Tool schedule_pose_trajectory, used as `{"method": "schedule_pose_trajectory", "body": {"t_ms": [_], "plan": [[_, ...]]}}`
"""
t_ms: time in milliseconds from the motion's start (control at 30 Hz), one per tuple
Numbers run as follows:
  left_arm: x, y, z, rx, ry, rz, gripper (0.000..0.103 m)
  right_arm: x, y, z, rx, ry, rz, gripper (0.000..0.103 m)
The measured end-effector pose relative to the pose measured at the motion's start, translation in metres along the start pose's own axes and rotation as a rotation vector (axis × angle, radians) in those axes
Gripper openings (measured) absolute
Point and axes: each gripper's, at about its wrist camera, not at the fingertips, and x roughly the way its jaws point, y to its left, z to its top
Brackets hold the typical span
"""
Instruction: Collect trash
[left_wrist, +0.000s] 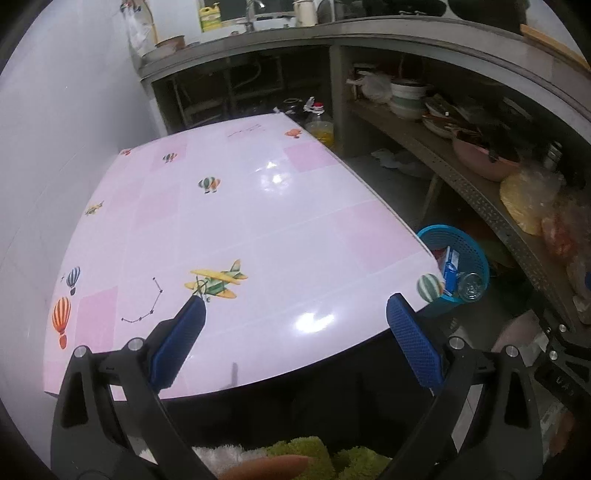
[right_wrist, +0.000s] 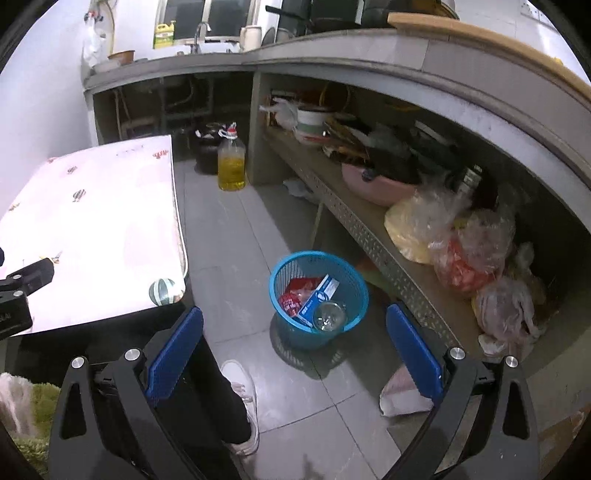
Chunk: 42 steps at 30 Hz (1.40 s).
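A blue mesh trash basket (right_wrist: 319, 295) stands on the grey tiled floor, right of the table. In it lie a red wrapper (right_wrist: 295, 295), a blue-and-white box (right_wrist: 317, 295) and a clear plastic bottle (right_wrist: 329, 315). My right gripper (right_wrist: 295, 325) hangs above and in front of the basket, open, with nothing between its blue pads. The left gripper (left_wrist: 295, 306) is open over the near edge of the pink table (left_wrist: 240, 221), also with nothing in it. The basket (left_wrist: 456, 269) shows past the table's right corner in the left wrist view.
A bottle of yellow oil (right_wrist: 231, 162) stands on the floor by the counter. A low shelf (right_wrist: 369, 229) on the right holds bowls and plastic bags. A person's leg and white shoe (right_wrist: 242, 398) are below the right gripper. A crumpled bag (right_wrist: 402, 391) lies on the floor.
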Motion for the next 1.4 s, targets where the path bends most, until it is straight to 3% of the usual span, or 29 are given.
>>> {"method": "schedule_pose_trajectory", "body": {"t_ms": [367, 1400], "plan": [[0.010, -0.003, 0.005, -0.023, 0.020, 0.003, 0.094, 0.017, -0.016, 0.000, 0.069, 0.076, -0.010, 0.096], [0.010, -0.007, 0.002, -0.057, 0.028, -0.011, 0.094, 0.015, -0.009, 0.002, 0.033, 0.064, -0.008, 0.096]]}}
